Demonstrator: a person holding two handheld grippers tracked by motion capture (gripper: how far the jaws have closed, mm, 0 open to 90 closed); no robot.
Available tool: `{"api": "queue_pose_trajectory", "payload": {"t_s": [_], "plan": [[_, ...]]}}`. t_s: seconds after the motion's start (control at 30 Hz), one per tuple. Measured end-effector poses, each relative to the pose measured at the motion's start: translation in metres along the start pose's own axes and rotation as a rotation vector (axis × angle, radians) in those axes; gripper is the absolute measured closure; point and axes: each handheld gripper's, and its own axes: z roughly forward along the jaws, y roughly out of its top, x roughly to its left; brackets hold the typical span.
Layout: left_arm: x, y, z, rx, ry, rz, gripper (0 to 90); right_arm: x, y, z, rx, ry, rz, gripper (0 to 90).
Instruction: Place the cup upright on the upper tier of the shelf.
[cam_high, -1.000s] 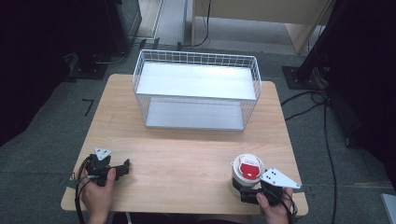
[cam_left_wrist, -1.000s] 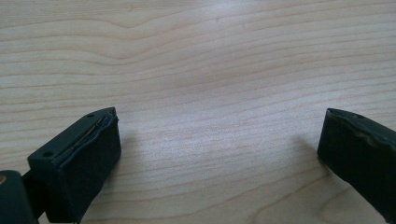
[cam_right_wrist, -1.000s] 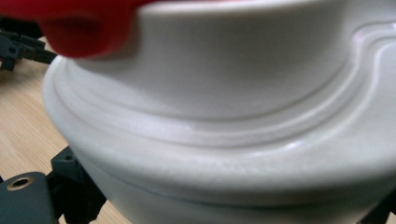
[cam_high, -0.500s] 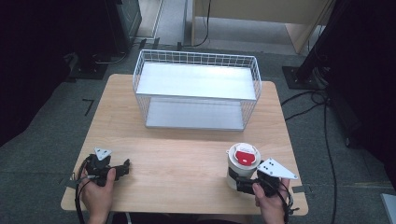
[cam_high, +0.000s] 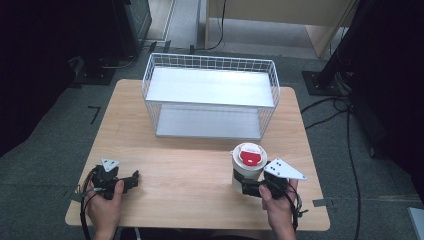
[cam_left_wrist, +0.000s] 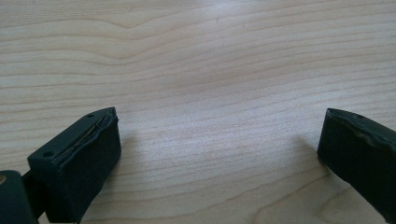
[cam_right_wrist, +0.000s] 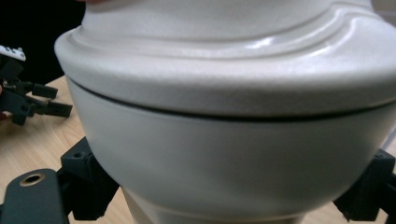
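Upright white cup (cam_high: 247, 170), red-topped lid

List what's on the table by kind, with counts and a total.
White wire basket shelf: 1
White cup with red-marked lid: 1, gripped by the right gripper
Handheld grippers: 2, counting the left gripper, which is open over bare wood
Total: 4

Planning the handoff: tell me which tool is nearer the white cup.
Right. The right tool grips the white cup; the left tool rests open far across the table.
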Motion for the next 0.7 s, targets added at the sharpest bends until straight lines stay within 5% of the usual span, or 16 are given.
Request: {"api": "queue_pose_trajectory", "payload": {"t_s": [0.23, 0.7], "plan": [[0.0, 0.0, 0.0, 0.001, 0.0, 0.001, 0.0, 0.003, 0.022, 0.008, -0.026, 0.0, -0.022, 12.0], [0.0, 0.0, 0.0, 0.0, 0.0, 0.0, 0.0, -0.005, 0.065, 0.021, -0.089, -0.015, 0.008, 12.0]]}}
